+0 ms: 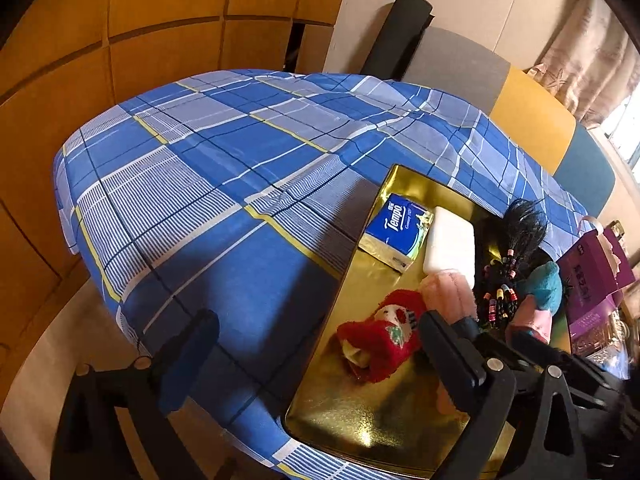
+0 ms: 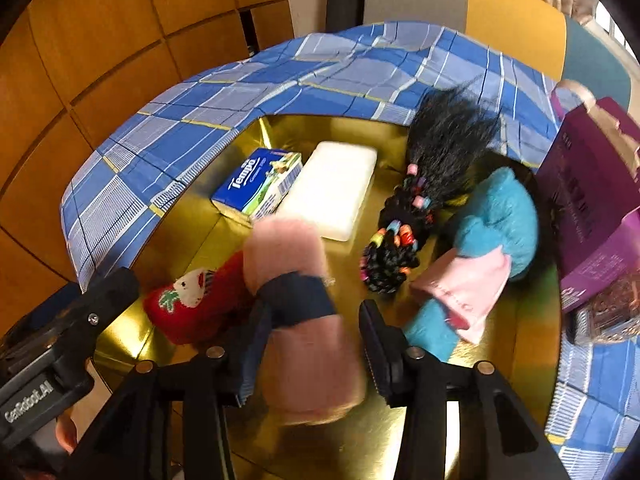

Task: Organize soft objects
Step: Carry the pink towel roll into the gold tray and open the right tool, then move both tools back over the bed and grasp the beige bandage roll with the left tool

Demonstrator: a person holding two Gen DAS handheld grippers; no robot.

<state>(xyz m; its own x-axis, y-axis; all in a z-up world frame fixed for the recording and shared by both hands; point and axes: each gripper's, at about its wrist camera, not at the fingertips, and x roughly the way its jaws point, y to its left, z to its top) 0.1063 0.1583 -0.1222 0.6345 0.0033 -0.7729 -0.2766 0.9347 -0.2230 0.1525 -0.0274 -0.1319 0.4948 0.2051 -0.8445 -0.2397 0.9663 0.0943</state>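
Note:
A gold tray [image 2: 192,248] on the blue checked cloth holds soft things: a Tempo tissue pack [image 2: 256,184], a white foam block [image 2: 332,188], a red Christmas sock [image 2: 192,300], a black braided hairpiece with coloured beads [image 2: 420,208] and a teal plush with a pink piece [image 2: 496,216]. My right gripper [image 2: 314,312] is low over the tray, open, with a pink fluffy roll bound by a navy band [image 2: 288,244] lying between its fingers; a gap shows beside the right finger. My left gripper [image 1: 320,320] stands open wide over the tray's left edge [image 1: 340,280], near the red sock [image 1: 384,332], holding nothing.
A purple carton [image 2: 592,208] stands at the tray's right side, with a shiny packet [image 2: 612,312] in front of it. Wooden panelled walls lie to the left, and grey, yellow and teal chair backs [image 1: 532,120] rise behind the table. The cloth [image 1: 200,184] spreads left of the tray.

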